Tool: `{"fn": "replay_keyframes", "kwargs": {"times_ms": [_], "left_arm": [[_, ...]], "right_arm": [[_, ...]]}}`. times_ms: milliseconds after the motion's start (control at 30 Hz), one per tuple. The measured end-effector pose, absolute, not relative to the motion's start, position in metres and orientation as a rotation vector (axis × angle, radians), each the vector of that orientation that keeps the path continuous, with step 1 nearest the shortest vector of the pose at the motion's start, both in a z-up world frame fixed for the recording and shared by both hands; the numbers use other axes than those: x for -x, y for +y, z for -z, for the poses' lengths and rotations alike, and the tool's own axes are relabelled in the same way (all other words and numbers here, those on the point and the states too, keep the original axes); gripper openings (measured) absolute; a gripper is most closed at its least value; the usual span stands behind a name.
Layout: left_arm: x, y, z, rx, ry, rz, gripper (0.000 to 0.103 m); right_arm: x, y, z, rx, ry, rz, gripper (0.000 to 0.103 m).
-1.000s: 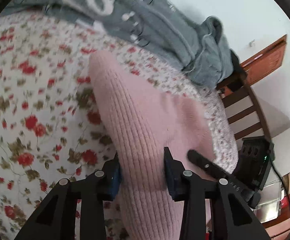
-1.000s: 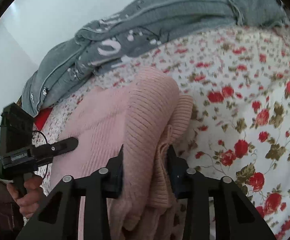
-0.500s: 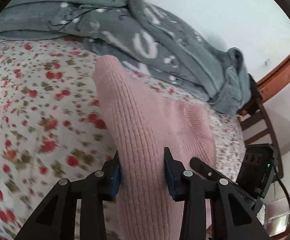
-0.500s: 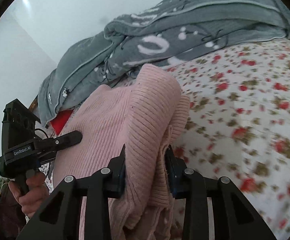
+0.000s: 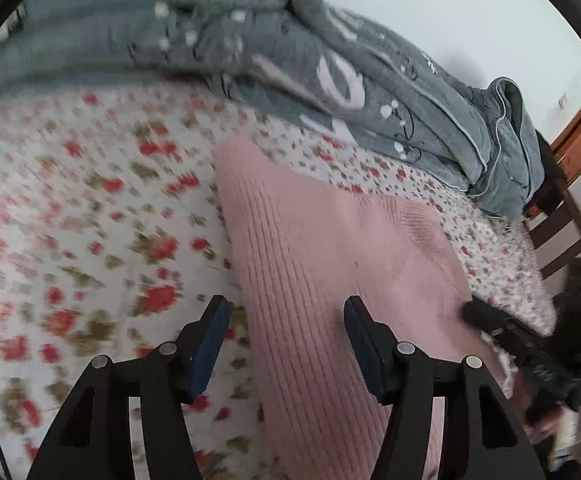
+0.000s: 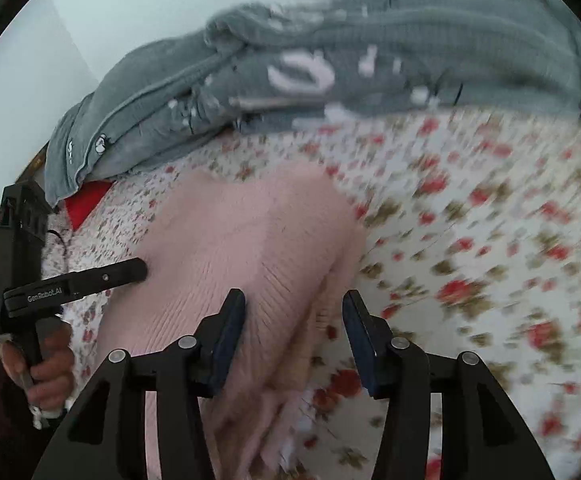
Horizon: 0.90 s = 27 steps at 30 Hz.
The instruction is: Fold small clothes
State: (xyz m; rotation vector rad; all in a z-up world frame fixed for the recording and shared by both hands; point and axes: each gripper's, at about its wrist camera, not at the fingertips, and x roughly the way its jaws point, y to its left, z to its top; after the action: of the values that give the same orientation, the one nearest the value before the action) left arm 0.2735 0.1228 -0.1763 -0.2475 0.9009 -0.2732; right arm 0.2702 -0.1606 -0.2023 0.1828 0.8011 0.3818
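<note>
A pink ribbed knit garment (image 5: 330,264) lies folded on the flowered bed sheet (image 5: 70,220). My left gripper (image 5: 286,316) is over its near left edge; its jaws are opening and the pads stand clear of the knit between them. In the right wrist view the same pink garment (image 6: 258,240) lies under my right gripper (image 6: 293,310), whose jaws are also opening, the fabric's right edge loose between them. The left gripper (image 6: 90,280) shows there at the left, held by a hand (image 6: 46,364). The right gripper (image 5: 510,328) shows blurred at the right of the left wrist view.
A crumpled grey blanket (image 5: 290,60) with white markings lies along the far side of the bed against a white wall. A dark wooden chair (image 5: 558,220) and a brown door frame stand at the bed's right end. Something red (image 6: 88,200) peeks from under the blanket (image 6: 330,60).
Both grippers held the pink garment and carried it across the bed toward the blanket; now both have spread their jaws and let the knit go, and it rests on the sheet.
</note>
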Motion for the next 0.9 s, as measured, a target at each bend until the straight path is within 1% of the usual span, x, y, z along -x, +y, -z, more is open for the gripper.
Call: {"fn": "replay_keyframes", "kwargs": {"times_ms": [100, 167, 233, 367, 467, 567, 667, 733, 800, 900], "left_arm": [[-0.255, 0.12, 0.159, 0.21, 0.82, 0.275, 0.058], [-0.242, 0.113, 0.151, 0.19, 0.771, 0.296, 0.058], [-0.233, 0.104, 0.151, 0.149, 0.76, 0.279, 0.057], [-0.209, 0.095, 0.172, 0.099, 0.783, 0.228, 0.056], [-0.199, 0.097, 0.192, 0.132, 0.842, 0.239, 0.056], [-0.191, 0.098, 0.189, 0.149, 0.843, 0.214, 0.056], [-0.179, 0.102, 0.176, 0.172, 0.793, 0.218, 0.055], [-0.177, 0.1, 0.178, 0.174, 0.796, 0.219, 0.055], [-0.18, 0.096, 0.189, 0.16, 0.844, 0.201, 0.055], [-0.178, 0.095, 0.199, 0.163, 0.872, 0.199, 0.055]], "right_arm": [[-0.246, -0.154, 0.179, -0.06, 0.668, -0.327, 0.047], [-0.234, -0.146, 0.171, -0.026, 0.603, -0.346, 0.029], [-0.225, -0.137, 0.172, -0.02, 0.6, -0.415, 0.016], [-0.21, -0.117, 0.201, 0.08, 0.624, -0.418, 0.015], [-0.207, -0.113, 0.223, 0.153, 0.666, -0.357, 0.015], [-0.208, -0.113, 0.217, 0.171, 0.687, -0.35, 0.015], [-0.203, -0.122, 0.203, 0.109, 0.687, -0.379, 0.015], [-0.198, -0.131, 0.198, 0.046, 0.662, -0.403, 0.019], [-0.197, -0.134, 0.204, 0.024, 0.679, -0.405, 0.019], [-0.2, -0.127, 0.224, 0.071, 0.742, -0.374, 0.019]]}}
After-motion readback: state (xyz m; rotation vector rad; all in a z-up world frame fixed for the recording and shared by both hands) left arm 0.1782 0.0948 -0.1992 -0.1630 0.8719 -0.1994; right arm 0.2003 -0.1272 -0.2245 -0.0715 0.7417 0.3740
